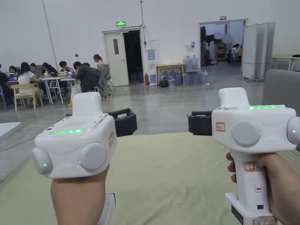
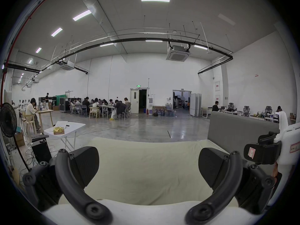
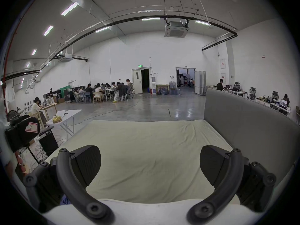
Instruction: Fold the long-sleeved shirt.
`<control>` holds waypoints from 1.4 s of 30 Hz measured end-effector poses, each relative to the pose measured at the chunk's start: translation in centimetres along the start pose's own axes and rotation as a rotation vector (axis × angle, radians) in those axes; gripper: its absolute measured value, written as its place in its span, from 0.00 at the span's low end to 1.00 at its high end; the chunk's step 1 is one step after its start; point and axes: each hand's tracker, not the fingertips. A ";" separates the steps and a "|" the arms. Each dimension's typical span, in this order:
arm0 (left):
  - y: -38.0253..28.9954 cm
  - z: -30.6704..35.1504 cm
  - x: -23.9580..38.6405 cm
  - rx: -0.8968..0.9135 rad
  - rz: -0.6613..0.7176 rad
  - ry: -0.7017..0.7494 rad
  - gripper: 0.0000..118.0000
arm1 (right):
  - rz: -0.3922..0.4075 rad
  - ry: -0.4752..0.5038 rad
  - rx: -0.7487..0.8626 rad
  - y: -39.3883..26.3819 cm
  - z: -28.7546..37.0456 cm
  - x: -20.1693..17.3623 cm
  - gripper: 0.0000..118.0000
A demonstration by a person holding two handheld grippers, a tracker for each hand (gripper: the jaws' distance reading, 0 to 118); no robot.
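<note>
Both hand-held grippers are held level, side by side, above a wide surface covered with a pale yellow-green sheet (image 1: 175, 175). In the head view my left gripper (image 1: 124, 121) and my right gripper (image 1: 200, 123) point away from me, a hand under each. In the left gripper view the left gripper (image 2: 148, 163) is open, its black pads far apart with nothing between them. The right gripper (image 3: 150, 162) is open the same way over the bare sheet (image 3: 146, 147). A small patch of blue cloth (image 3: 65, 200) peeks out at the lower left of the right gripper view.
A grey padded panel (image 1: 281, 88) stands along the right side of the sheet. To the left are a white folding table (image 2: 65, 127), a black box with cables (image 2: 41, 149) and a standing fan (image 2: 8, 119). Several people (image 1: 58, 76) sit at tables far across the concrete floor.
</note>
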 end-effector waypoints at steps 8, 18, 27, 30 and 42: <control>-0.1 -0.2 -0.2 -0.003 0.006 0.001 1.00 | -0.014 0.003 0.000 0.2 -0.1 0.2 1.00; -0.3 -0.3 -0.2 -0.009 0.008 -0.004 1.00 | -0.006 0.007 0.007 0.4 0.1 0.0 1.00; -0.1 -0.1 -0.2 -0.007 0.005 -0.005 1.00 | -0.003 0.018 0.008 0.5 0.3 -0.2 1.00; -0.1 -0.2 -0.2 -0.006 0.005 -0.005 1.00 | -0.009 0.018 0.027 0.5 0.5 -0.1 1.00; 0.0 -0.2 -0.1 -0.006 0.000 -0.005 1.00 | -0.028 0.017 0.001 0.7 0.2 0.4 1.00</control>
